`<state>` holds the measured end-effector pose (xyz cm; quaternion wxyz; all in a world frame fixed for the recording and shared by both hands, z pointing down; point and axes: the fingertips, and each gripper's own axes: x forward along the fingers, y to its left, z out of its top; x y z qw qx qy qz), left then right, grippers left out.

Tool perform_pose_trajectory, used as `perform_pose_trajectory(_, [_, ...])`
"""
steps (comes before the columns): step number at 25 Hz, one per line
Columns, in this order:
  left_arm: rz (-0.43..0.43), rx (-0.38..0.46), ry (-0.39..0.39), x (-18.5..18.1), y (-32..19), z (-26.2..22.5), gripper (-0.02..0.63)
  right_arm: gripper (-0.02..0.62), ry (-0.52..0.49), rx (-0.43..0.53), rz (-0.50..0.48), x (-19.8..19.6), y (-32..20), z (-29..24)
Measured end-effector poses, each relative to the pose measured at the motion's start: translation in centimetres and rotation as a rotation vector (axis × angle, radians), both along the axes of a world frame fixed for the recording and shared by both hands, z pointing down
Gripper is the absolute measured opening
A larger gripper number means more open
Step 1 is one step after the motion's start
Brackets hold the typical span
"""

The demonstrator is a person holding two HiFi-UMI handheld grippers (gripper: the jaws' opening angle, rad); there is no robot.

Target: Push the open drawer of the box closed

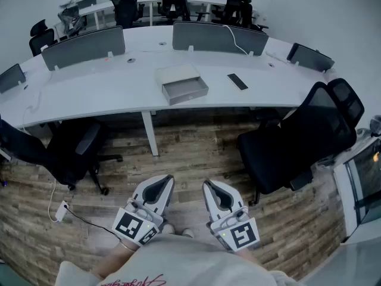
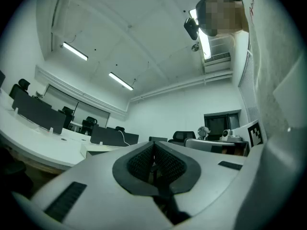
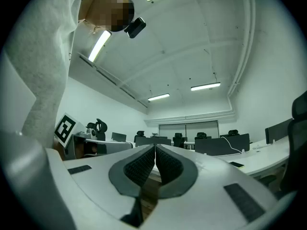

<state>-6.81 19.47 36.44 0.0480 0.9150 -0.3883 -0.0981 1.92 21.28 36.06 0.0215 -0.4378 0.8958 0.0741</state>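
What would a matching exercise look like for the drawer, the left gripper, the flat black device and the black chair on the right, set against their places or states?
1 drawer
2 left gripper
3 flat black device
4 black chair

A on the desk, right of the box
B shut, empty
C pulled out
D standing in front of the desk

Pairs: 1-C, 2-B, 3-A, 4-D

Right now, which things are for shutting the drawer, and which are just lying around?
For the job: grey box, its open drawer, left gripper and right gripper, both shut.
Just lying about: flat black device on the desk, black office chair, grey desk screen.
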Motion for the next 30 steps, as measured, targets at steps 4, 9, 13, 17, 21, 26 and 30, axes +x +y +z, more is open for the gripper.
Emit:
perform_pose_trajectory(4, [0.007, 0.001, -0.002, 0.3, -0.1, -0.1, 0.017, 0.018, 0.002, 0.002, 0.001, 0.1, -0.1, -0.1])
perform_pose_trajectory(9, [0.014, 0.005, -0.003, 0.7, 0.1, -0.2, 0.018, 0.018, -0.022, 0.002, -0.014, -0.1, 0.2, -0.6])
perform_pose_trajectory(13, [0.016, 0.007, -0.009, 1.1, 0.3, -0.3, 0.017, 0.018, -0.005, 0.032, 0.002, 0.5, 0.4, -0.8])
perform_pose_trajectory(17, [0.005, 0.012, -0.012, 1.4, 0.4, -0.4, 0.017, 0.02, -0.013, 0.055, -0.002, 0.8, 0.8, -1.1])
perform_pose_trajectory(21, [-0.005, 0.016, -0.017, 1.9, 0.6, -0.5, 0.017, 0.02, -0.034, 0.056, -0.007, 1.2, 1.0, -1.2])
perform_pose_trajectory(26, [-0.028, 0.015, -0.021, 2.5, 0.6, -0.3, 0.018, 0.02, -0.046, 0.057, -0.018, 2.0, 0.9, -1.3])
perform_pose_trajectory(30, [-0.049, 0.018, -0.013, 3.1, 0.4, -0.3, 0.018, 0.02, -0.026, 0.045, -0.02, 3.2, 0.8, -0.8])
